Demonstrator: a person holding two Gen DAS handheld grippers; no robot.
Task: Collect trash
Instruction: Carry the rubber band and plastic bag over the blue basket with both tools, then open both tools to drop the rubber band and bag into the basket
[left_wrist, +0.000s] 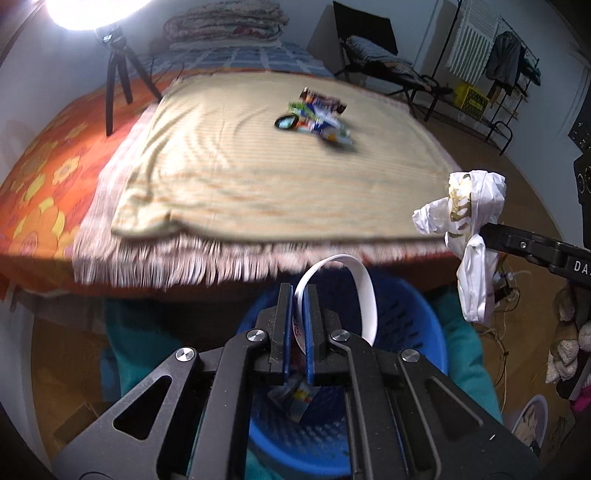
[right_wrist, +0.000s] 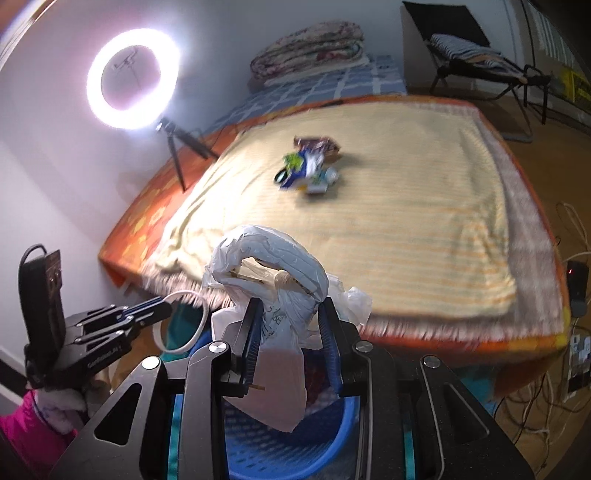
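Note:
My left gripper is shut on a curled white strip and holds it over a blue perforated basket. A crumpled wrapper lies inside the basket. My right gripper is shut on a crumpled white plastic bag above the same basket. The bag and right gripper show at the right of the left wrist view. The left gripper with the strip shows at the left of the right wrist view. A pile of colourful wrappers lies on the bed's yellow striped blanket.
The bed has an orange flowered sheet and folded quilts at its head. A ring light on a tripod stands at the bed's left. A black folding chair and clothes rack stand right. Cables lie on the floor.

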